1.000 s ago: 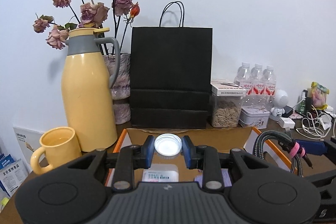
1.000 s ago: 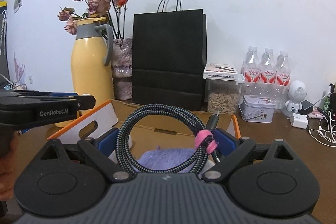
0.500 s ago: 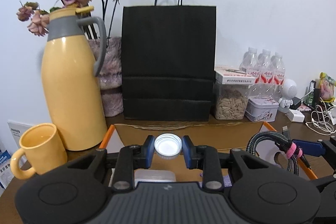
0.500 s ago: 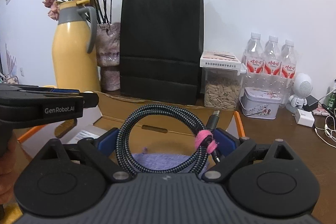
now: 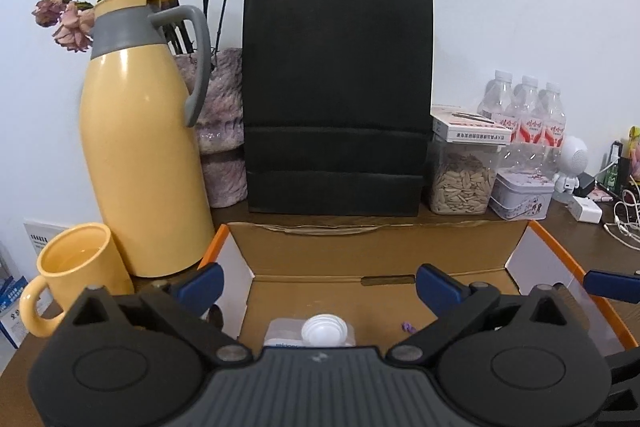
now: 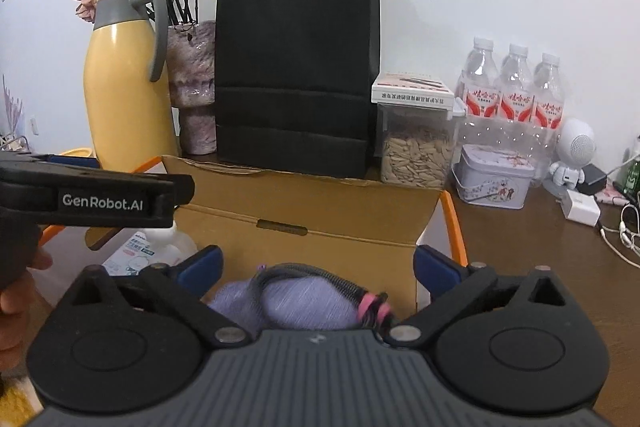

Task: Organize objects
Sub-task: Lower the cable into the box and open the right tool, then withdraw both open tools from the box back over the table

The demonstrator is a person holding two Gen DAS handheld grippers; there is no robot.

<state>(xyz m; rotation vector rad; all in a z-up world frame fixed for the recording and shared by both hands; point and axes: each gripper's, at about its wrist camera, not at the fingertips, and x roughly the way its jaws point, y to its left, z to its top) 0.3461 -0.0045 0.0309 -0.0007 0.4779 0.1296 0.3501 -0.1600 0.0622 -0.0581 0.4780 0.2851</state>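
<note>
Left gripper (image 5: 318,281), jaws just opened wide, stands over a white-capped clear plastic bottle (image 5: 324,329) lying free in the orange-edged cardboard box (image 5: 376,251). Right gripper (image 6: 318,265), jaws likewise just opened wide, holds nothing; the braided black cable coil (image 6: 320,277) rests on lilac cloth (image 6: 304,303) below.

Both hand-held grippers are springing open: the white-capped bottle (image 5: 324,331) and coiled cable (image 6: 320,277) are now lying in the box (image 5: 360,251).

A dark brown wooden table (image 6: 520,251) carries an open cardboard box (image 5: 376,247) at the front. Behind it stand a yellow jug (image 5: 140,163), a yellow mug (image 5: 76,267), a vase (image 5: 224,131), a black paper bag (image 5: 336,99), a seed jar (image 5: 460,179), water bottles (image 6: 516,91), a tin (image 6: 496,183) and chargers with cables (image 6: 580,211).
</note>
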